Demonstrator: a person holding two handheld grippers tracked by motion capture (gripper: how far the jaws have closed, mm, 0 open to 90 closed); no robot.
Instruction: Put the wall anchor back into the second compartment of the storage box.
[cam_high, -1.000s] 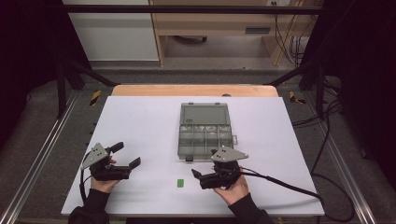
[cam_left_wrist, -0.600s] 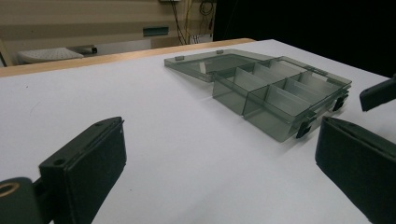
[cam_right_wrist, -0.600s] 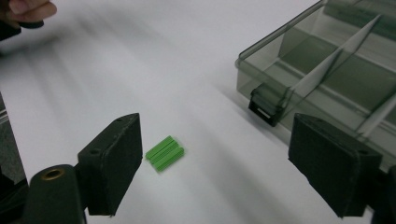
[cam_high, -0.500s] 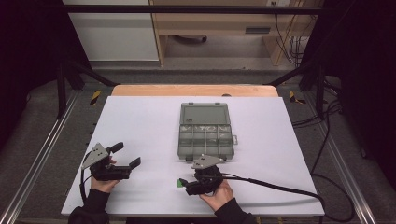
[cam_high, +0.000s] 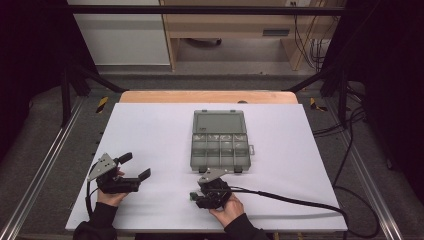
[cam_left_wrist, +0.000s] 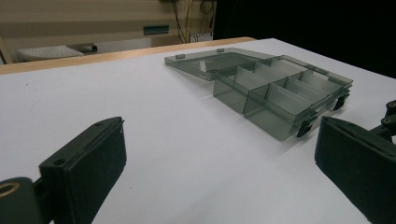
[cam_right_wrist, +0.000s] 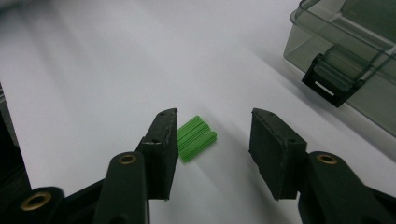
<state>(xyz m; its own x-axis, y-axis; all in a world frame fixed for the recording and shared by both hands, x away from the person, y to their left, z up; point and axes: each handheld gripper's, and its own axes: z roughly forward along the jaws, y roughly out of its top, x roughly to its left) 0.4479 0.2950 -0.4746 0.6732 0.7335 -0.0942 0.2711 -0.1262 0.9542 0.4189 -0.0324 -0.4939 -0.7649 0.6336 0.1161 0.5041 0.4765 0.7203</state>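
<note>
A small green block (cam_right_wrist: 196, 138) is seen lying on the white table (cam_high: 150, 130) between the closing jaws of the right gripper (cam_right_wrist: 212, 140), not yet clamped; the left gripper (cam_left_wrist: 219, 158) is held wide open, empty.

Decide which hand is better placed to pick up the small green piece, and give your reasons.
The right. The right claw already straddles the green ribbed piece on the white table, its jaws just closing, one pad beside it. The left claw stands open well off to the side, aimed toward the open compartment box.
</note>
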